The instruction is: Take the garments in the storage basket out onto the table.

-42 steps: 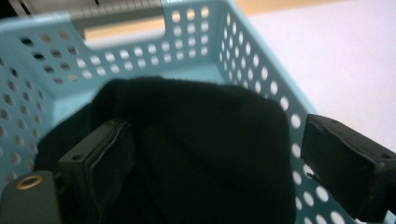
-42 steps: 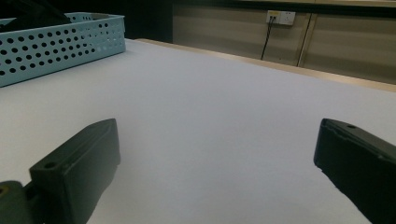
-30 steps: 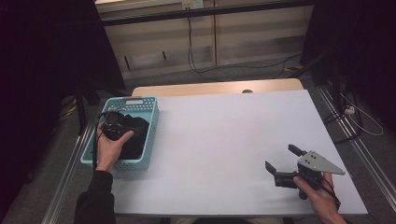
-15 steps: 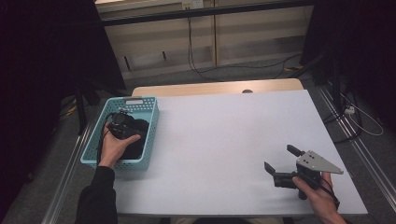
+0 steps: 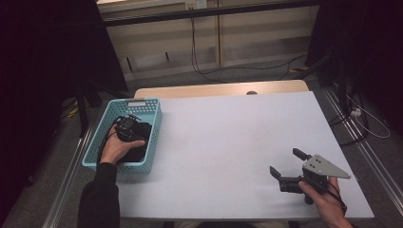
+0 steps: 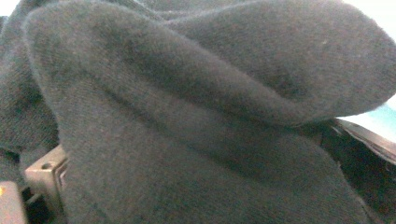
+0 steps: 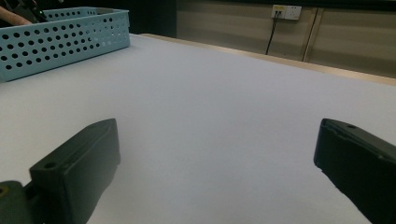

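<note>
In the high view no writing can be read on any thing. A light blue plastic basket (image 5: 145, 137) with perforated walls stands at the left edge of the white surface (image 5: 228, 142). Inside it lies a dark cloth (image 5: 139, 154), and the left hand (image 5: 116, 147) holds the left gripper (image 5: 129, 129) down in the basket, on top of this cloth. From here I cannot tell how its jaws stand. At the near right corner of the surface the right hand (image 5: 325, 202) holds the right gripper (image 5: 285, 164), which has a grey three-cornered plate on top; its two black jaws are spread apart with nothing between them, and they point to the left over the bare surface.

In the left gripper view the dark cloth (image 6: 187, 107) is very close to the camera. It is a soft, fuzzy knitted material in thick rounded folds, and it covers the jaws, so their state cannot be told. A bit of the blue basket (image 6: 385, 119) shows at the right edge.

In the right gripper view the two black jaws stand wide apart and empty above the smooth white surface (image 7: 224, 107). The blue basket (image 7: 60, 39), with rows of round holes in its wall, is far at the upper left.
</note>
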{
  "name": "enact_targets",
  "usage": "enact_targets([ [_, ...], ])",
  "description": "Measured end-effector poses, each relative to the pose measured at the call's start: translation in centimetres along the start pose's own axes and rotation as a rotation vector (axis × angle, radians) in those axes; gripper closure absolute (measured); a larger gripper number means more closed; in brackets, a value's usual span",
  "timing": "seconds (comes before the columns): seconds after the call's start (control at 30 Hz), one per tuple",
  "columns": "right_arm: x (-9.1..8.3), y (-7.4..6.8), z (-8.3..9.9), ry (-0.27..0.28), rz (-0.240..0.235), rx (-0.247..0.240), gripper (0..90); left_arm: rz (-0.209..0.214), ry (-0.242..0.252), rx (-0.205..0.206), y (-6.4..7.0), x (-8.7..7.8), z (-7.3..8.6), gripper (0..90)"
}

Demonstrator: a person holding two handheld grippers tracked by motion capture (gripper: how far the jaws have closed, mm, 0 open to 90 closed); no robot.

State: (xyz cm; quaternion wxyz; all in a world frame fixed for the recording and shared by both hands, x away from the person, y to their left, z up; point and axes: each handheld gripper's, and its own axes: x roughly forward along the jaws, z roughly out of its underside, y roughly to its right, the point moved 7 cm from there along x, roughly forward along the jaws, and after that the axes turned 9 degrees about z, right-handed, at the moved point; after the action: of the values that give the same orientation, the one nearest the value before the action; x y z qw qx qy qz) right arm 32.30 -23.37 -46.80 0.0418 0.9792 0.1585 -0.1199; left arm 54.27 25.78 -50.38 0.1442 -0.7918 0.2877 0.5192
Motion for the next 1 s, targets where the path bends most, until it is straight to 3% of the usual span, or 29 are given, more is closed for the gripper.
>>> enact_targets([
  [0.23,-0.1,0.0,0.0,-0.002,0.003,0.011,0.1,-0.001,-0.037,-0.022,-0.1,-0.2,0.0,4.2],
  [0.27,-0.1,0.0,0.0,-0.002,0.002,0.003,0.1,-0.018,-0.03,-0.028,-0.2,-0.5,0.0,8.8],
  [0.3,-0.1,0.0,0.0,-0.002,0.002,-0.001,0.1,-0.017,-0.026,-0.043,-0.2,-0.7,0.1,19.9],
  [0.43,-0.1,-0.1,0.0,-0.003,0.0,-0.002,0.1,-0.017,-0.031,-0.057,-0.1,-0.7,0.2,23.6],
  [0.53,-0.1,-0.1,0.0,-0.003,-0.002,-0.003,0.1,-0.041,-0.028,-0.066,-0.4,-1.1,0.2,37.2],
  [0.6,-0.1,-0.1,0.1,-0.004,-0.003,-0.001,0.1,-0.045,-0.028,-0.068,-0.4,-1.1,0.2,39.3],
  [0.8,-0.1,-0.1,0.1,-0.005,-0.002,-0.001,0.1,-0.103,-0.03,-0.068,-0.7,-1.4,0.1,58.9],
  [1.0,0.0,-0.2,0.1,-0.012,-0.008,-0.004,0.1,-0.092,-0.008,-0.083,-0.9,-1.8,0.0,63.6],
])
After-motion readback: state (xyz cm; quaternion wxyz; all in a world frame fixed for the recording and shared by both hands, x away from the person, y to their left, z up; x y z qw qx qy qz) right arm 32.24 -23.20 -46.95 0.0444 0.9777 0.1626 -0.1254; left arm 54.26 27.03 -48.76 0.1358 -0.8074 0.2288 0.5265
